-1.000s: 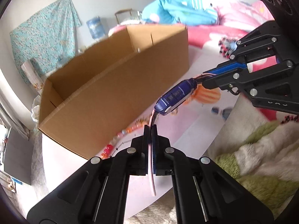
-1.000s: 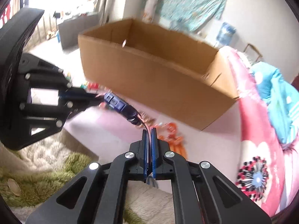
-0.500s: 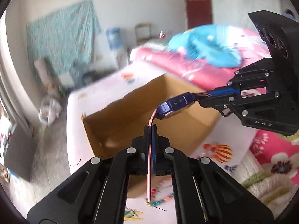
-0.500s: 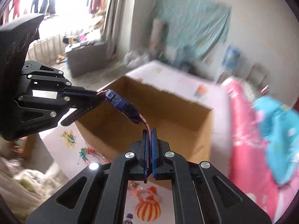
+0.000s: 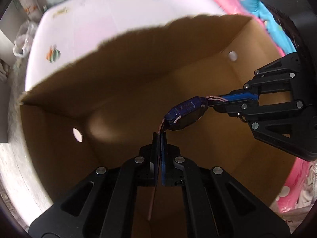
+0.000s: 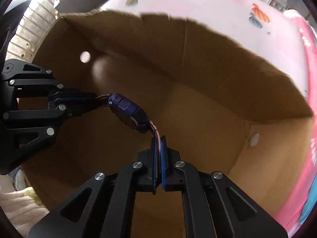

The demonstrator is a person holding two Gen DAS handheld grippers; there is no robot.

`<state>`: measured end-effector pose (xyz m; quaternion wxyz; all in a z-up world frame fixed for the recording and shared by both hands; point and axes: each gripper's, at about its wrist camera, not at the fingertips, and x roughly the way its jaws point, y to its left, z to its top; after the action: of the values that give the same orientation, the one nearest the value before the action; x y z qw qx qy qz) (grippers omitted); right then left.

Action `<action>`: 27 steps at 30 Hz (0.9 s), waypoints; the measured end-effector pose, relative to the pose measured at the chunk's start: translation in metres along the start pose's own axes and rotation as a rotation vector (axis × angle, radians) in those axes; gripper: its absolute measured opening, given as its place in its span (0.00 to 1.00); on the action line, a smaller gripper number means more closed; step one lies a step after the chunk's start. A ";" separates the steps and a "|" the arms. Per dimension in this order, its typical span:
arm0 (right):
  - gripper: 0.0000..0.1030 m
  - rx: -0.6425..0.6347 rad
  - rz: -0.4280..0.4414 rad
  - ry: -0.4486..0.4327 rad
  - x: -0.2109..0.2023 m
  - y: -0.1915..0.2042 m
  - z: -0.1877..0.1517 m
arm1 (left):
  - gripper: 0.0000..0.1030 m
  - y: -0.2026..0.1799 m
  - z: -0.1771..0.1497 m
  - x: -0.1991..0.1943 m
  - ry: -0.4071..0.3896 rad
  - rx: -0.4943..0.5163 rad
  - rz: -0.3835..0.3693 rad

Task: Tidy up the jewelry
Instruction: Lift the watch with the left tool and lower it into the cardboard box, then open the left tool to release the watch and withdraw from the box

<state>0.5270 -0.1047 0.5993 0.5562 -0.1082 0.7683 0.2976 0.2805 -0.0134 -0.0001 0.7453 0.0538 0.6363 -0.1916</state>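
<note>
**Left wrist and right wrist views: watch held over the open box**

Left wrist camera looks steeply down into a brown cardboard box (image 5: 122,91) whose open top fills most of the view. The left gripper (image 5: 159,138) has its jaws pressed together on a thin pink strap end of a blue watch (image 5: 185,112); the strap's loose tail runs back between the two fingers toward the camera. The watch body hangs just ahead of the fingertips, tilted, with its blue case edge upward and its dark underside facing down. From the right side of this view the right gripper (image 5: 213,102) reaches in and pinches the other strap end, its blue pads closed tight on the pink band.

The right wrist camera shows the same arrangement from the opposite side. The right gripper (image 6: 158,140) clamps the pink strap, and the watch (image 6: 128,115) curves up and to the left, where the left gripper (image 6: 97,99) grips the far strap. So the watch is stretched between both tools, inside the outline of the box opening and above its floor, touching no wall that I can see.

Small round holes show in the box walls (image 6: 85,56). Behind the box lies a pale pink printed sheet (image 6: 208,6), and bright pink bedding (image 5: 291,196) borders it at one side.
</note>
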 end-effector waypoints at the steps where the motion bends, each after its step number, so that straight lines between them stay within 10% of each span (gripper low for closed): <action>1: 0.05 -0.004 -0.006 0.011 0.005 -0.001 0.004 | 0.03 0.004 0.002 0.005 0.026 -0.017 -0.011; 12: 0.36 0.056 -0.017 -0.086 -0.007 -0.012 0.015 | 0.23 0.011 0.011 -0.001 -0.023 -0.041 0.063; 21: 0.37 0.099 -0.033 -0.189 -0.033 -0.004 -0.010 | 0.46 0.000 -0.003 -0.043 -0.221 -0.032 0.134; 27: 0.62 0.085 -0.112 -0.458 -0.090 0.022 -0.061 | 0.69 -0.006 -0.046 -0.117 -0.446 -0.032 0.127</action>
<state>0.5001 -0.1377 0.7021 0.7357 -0.0568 0.6266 0.2506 0.2223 0.0216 0.1055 0.8788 0.0384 0.4542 -0.1414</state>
